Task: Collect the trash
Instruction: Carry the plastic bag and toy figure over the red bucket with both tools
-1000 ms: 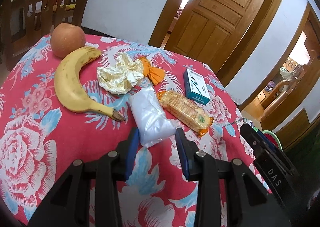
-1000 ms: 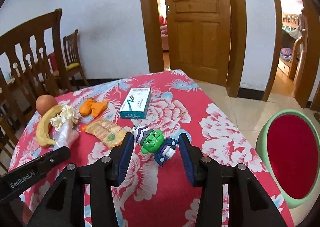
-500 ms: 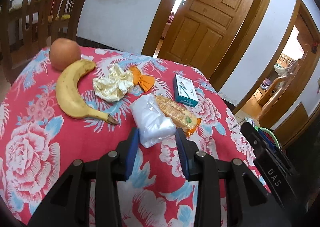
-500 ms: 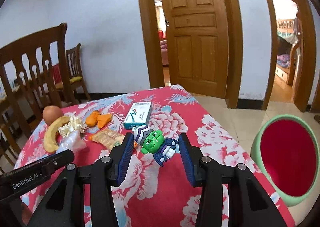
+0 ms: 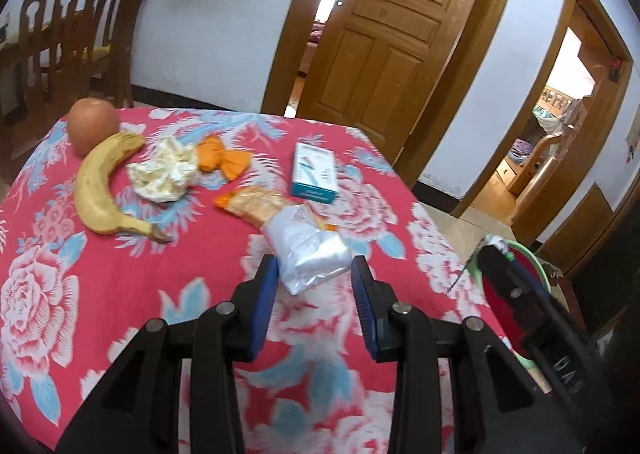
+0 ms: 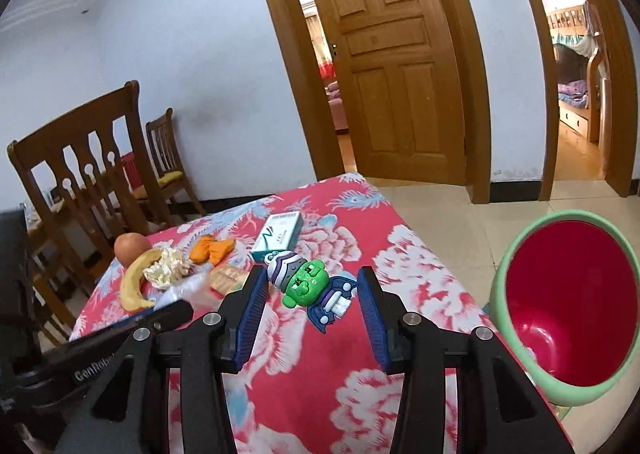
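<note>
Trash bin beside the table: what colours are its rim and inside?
The trash bin has a light green rim and a red inside, clearest in the right wrist view.

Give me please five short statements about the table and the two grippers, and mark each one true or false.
1. The left gripper holds a clear crumpled plastic bag. True.
2. The yellow curved banana lies inside the green bin with the red interior. False: it lies on the red floral tablecloth, beside the round reddish apple.
3. The right gripper holds a green toy figure. True.
4. The teal and white small box stands upright. False: it lies flat.
5. The green bin stands on the table. False: it is on the floor beside it.
</note>
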Demonstrator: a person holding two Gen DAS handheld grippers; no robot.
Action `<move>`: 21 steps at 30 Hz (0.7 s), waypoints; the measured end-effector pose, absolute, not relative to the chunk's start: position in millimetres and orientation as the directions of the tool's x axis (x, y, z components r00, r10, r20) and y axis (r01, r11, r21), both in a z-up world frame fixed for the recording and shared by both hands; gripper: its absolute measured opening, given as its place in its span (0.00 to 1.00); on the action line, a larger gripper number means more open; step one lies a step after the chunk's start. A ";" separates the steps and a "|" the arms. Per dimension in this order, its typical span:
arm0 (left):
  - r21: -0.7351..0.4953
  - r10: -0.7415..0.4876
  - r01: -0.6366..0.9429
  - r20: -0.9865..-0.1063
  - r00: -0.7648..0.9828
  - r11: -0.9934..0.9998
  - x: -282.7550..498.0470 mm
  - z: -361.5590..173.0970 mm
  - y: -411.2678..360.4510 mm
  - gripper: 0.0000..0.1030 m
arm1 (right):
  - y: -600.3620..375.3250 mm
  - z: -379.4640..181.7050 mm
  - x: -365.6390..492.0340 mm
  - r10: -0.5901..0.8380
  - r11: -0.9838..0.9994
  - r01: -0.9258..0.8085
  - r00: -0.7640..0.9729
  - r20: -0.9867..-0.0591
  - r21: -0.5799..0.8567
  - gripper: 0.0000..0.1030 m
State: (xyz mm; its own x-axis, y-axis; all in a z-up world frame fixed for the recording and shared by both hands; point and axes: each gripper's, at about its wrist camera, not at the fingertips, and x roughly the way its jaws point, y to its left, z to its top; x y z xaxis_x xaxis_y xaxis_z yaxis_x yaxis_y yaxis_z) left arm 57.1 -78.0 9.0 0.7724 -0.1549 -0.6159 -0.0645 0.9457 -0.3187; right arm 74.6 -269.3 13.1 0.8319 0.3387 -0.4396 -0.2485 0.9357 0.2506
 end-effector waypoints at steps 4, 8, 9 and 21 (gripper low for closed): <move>-0.293 -0.165 -0.032 -0.620 0.767 0.955 55.0 13.8 -103.5 0.36 | -283.1 9.0 72.1 0.334 0.935 -0.230 0.828 -0.451 0.269 0.46; -0.284 -0.182 0.002 -0.609 0.772 0.959 51.9 18.3 -126.5 0.37 | -303.0 10.8 65.4 0.320 0.936 -0.207 0.838 -0.442 0.285 0.46; -0.287 -0.194 0.014 -0.610 0.768 0.958 52.8 18.4 -133.6 0.37 | -308.6 11.9 62.5 0.315 0.938 -0.207 0.844 -0.434 0.279 0.46; -0.256 -0.265 0.127 -0.632 0.728 0.958 62.2 15.9 -199.0 0.36 | -363.6 4.8 55.9 0.240 0.945 -0.100 0.860 -0.450 0.312 0.46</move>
State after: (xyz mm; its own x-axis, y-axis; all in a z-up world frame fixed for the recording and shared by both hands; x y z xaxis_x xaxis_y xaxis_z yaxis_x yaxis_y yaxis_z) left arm 62.2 -199.0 15.9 0.7282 -0.2652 -0.6319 0.1270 0.9583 -0.2558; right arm 55.9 -363.6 4.8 0.8603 0.2400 -0.4498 -0.1003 0.9447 0.3121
